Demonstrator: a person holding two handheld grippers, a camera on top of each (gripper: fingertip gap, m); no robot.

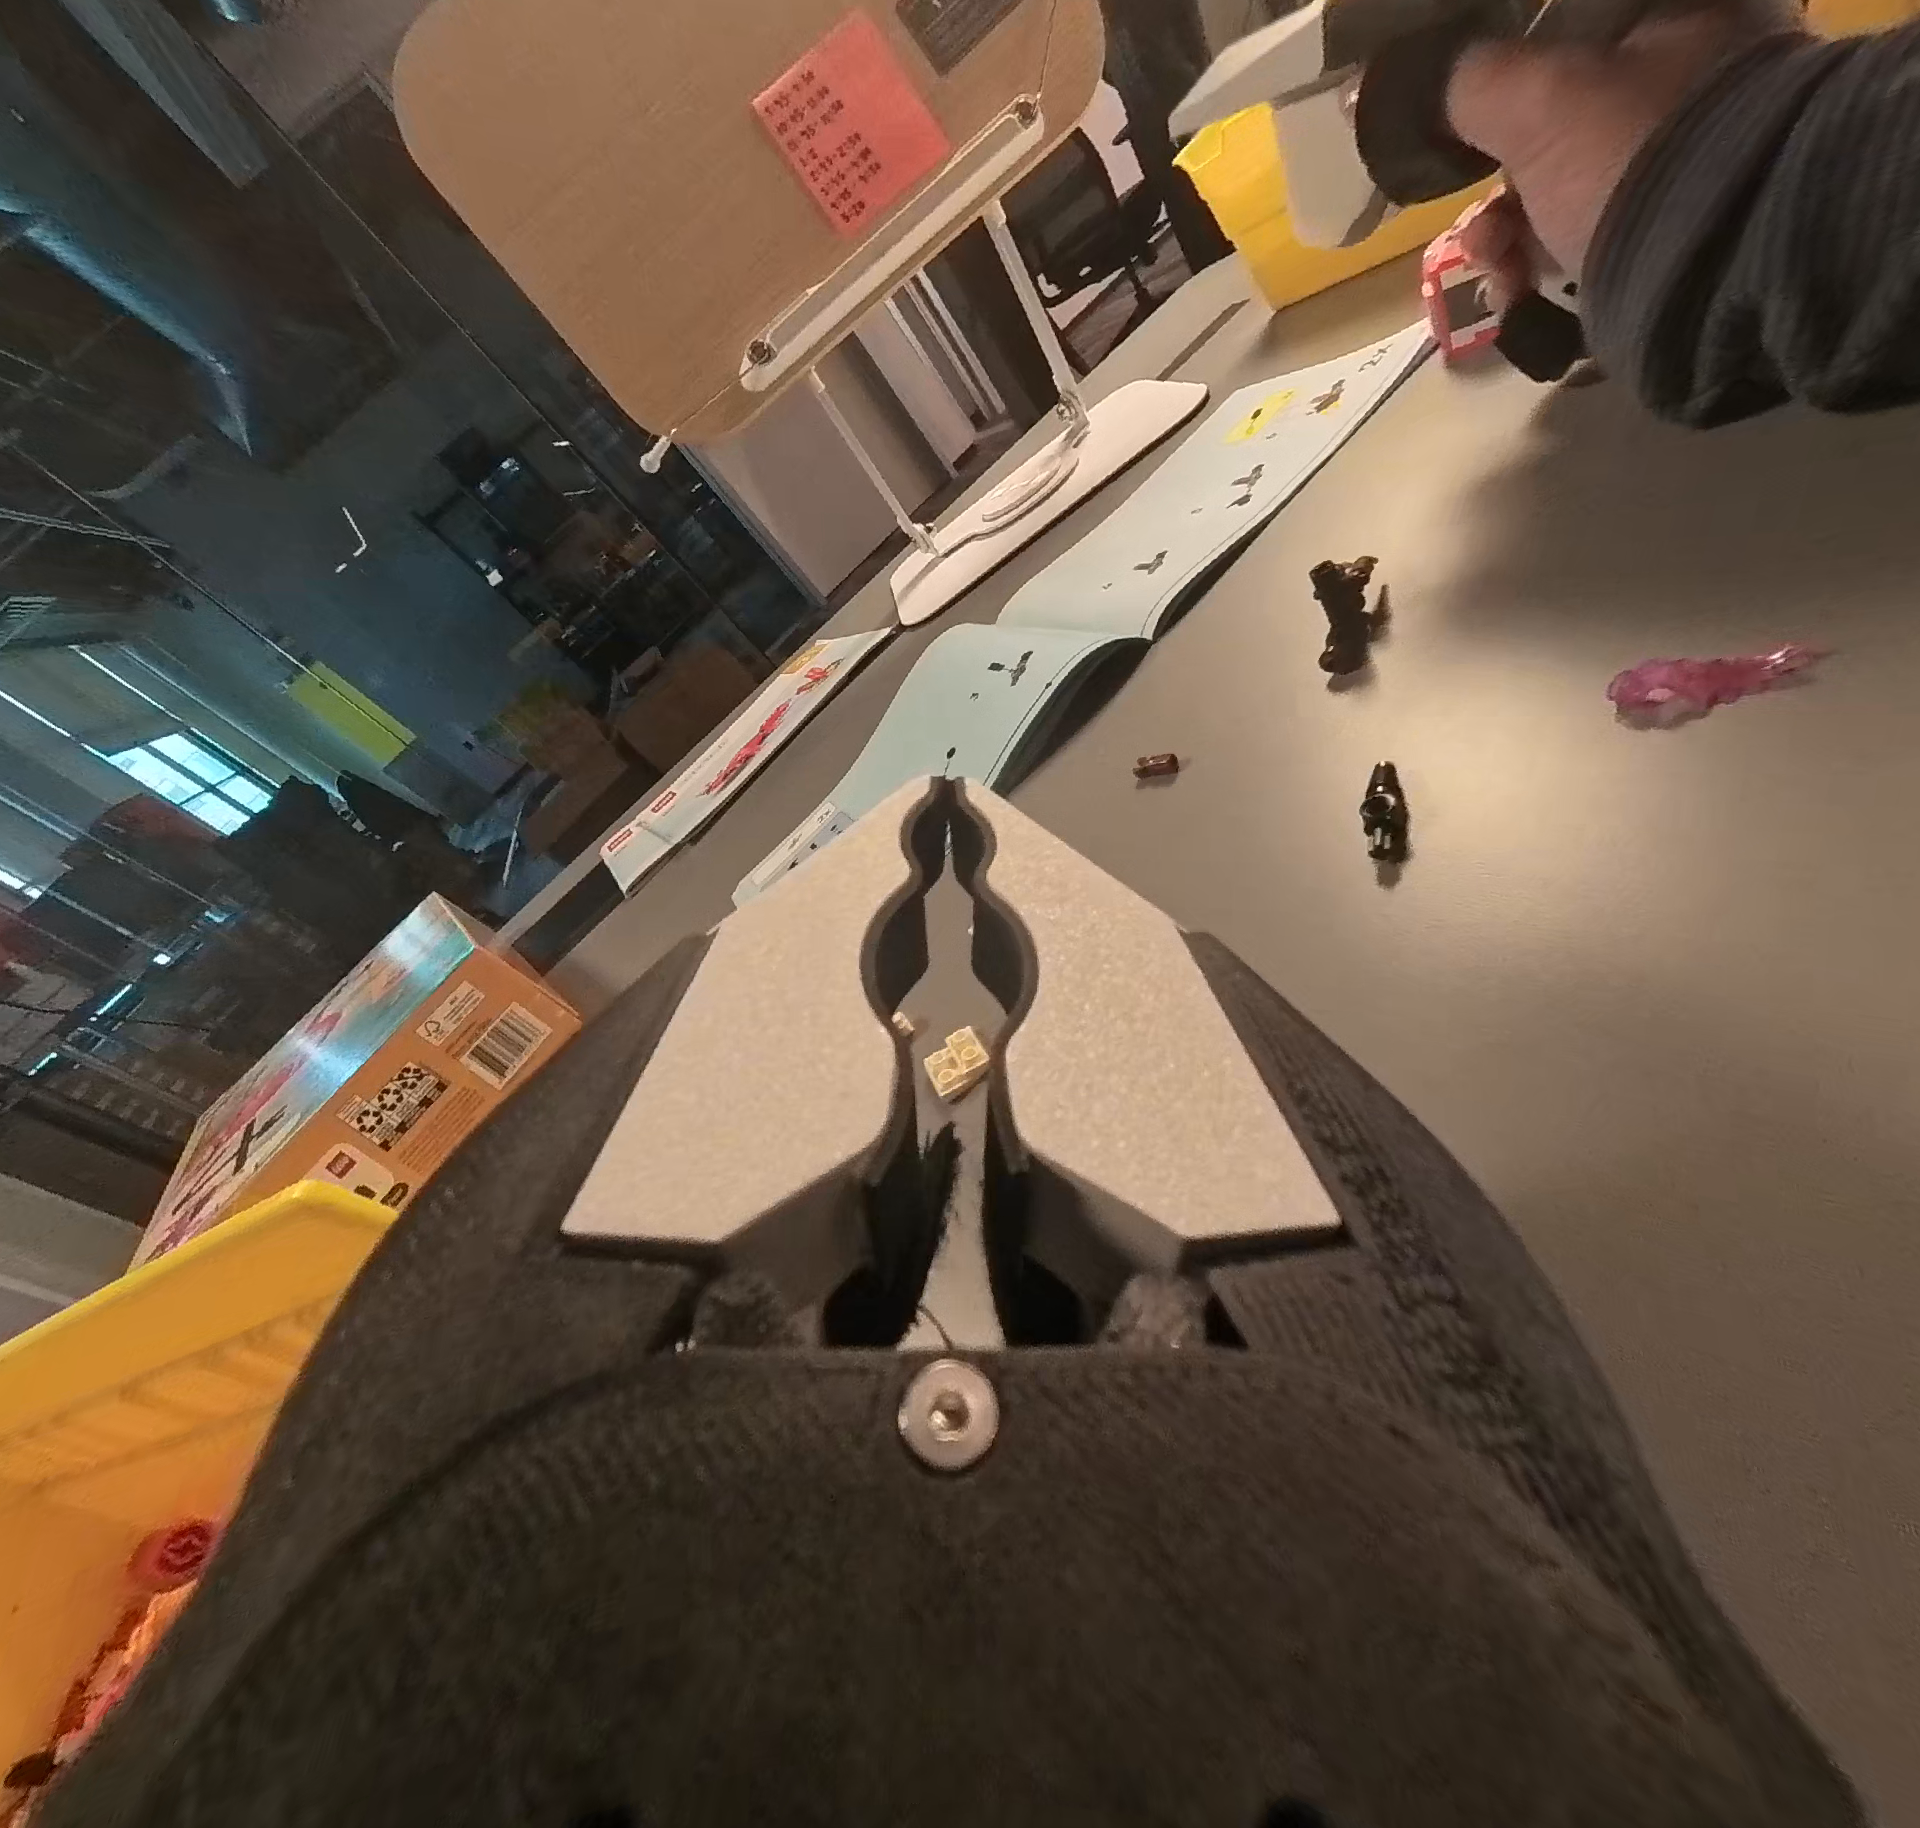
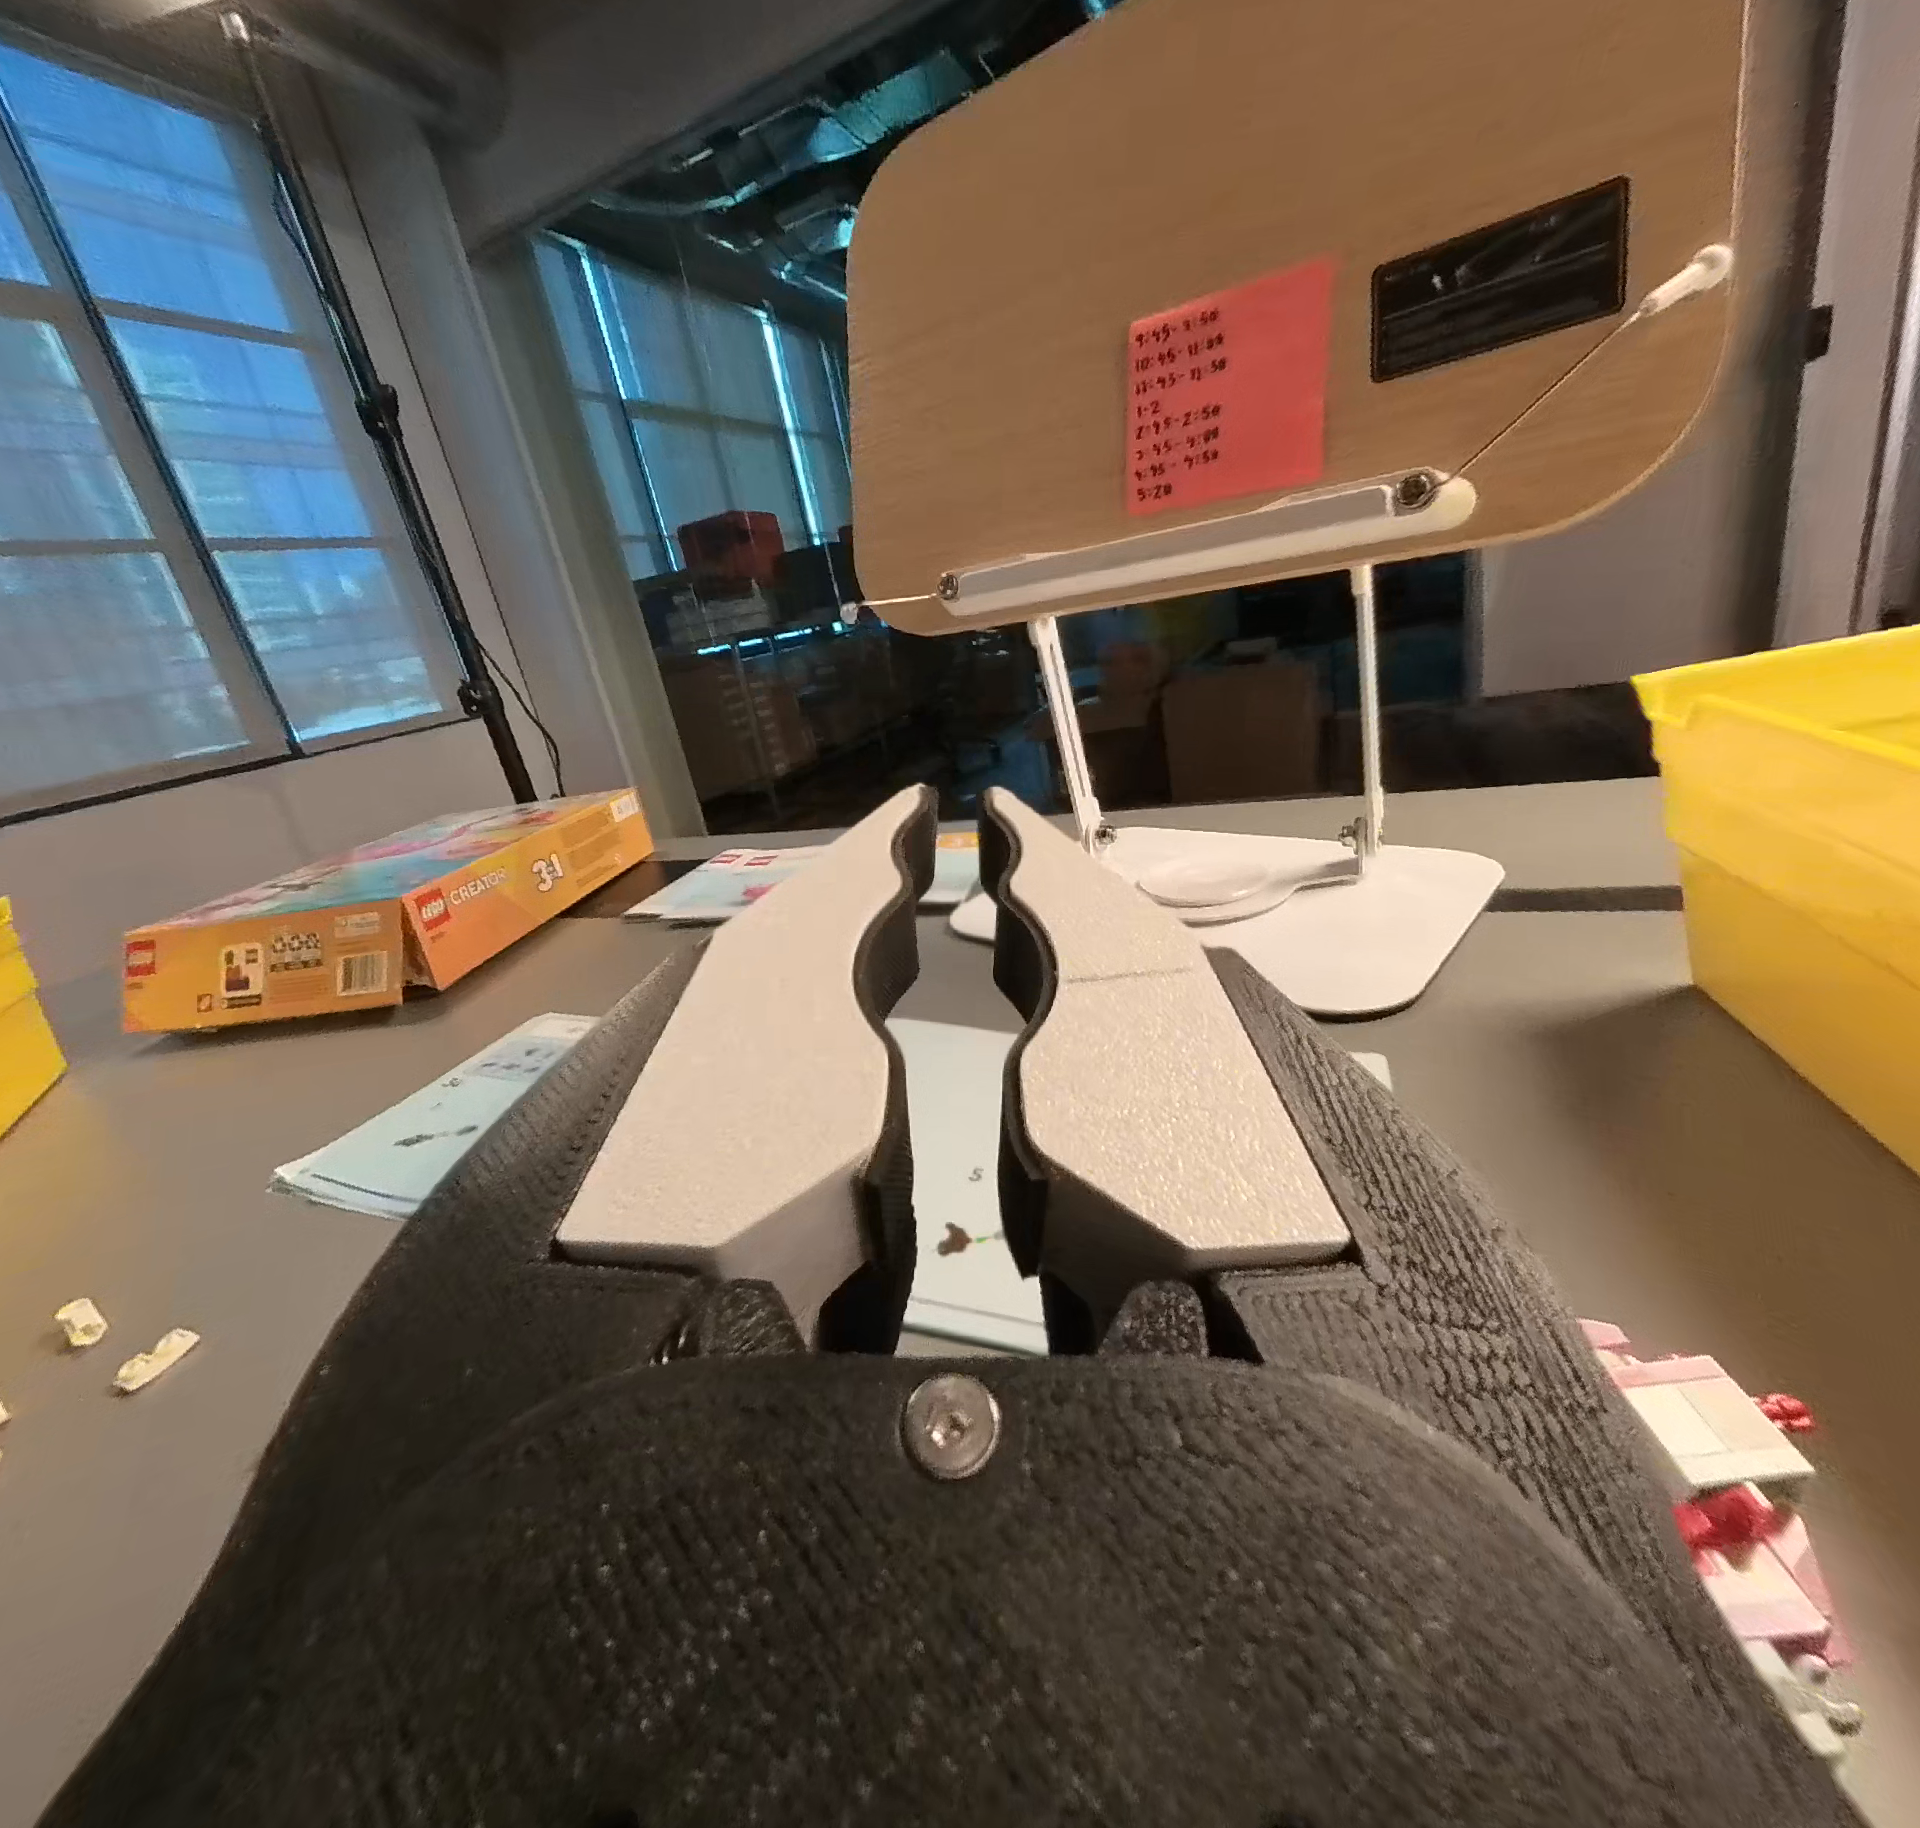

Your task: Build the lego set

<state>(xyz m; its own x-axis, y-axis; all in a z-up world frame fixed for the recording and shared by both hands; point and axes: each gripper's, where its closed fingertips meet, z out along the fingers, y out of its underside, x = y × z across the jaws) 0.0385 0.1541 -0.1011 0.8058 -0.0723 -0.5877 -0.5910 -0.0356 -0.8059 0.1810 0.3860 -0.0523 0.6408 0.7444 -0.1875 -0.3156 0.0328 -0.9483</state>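
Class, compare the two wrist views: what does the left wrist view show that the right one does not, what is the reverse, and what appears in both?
Left only: a translucent pink piece, dark small parts on the grey table, and the left hand-held gripper, fingertips together.

Right only: windows, a black tripod, small cream pieces, and the right hand-held gripper, fingers slightly apart with nothing between.

Both: the wooden stand with pink note, orange box, open booklet, yellow bins.

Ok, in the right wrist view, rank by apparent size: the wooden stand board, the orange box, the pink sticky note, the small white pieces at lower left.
Largest to smallest:
1. Wooden stand board
2. Orange box
3. Pink sticky note
4. Small white pieces

The box lies farther off than the pieces, so only apparent size is ranked.
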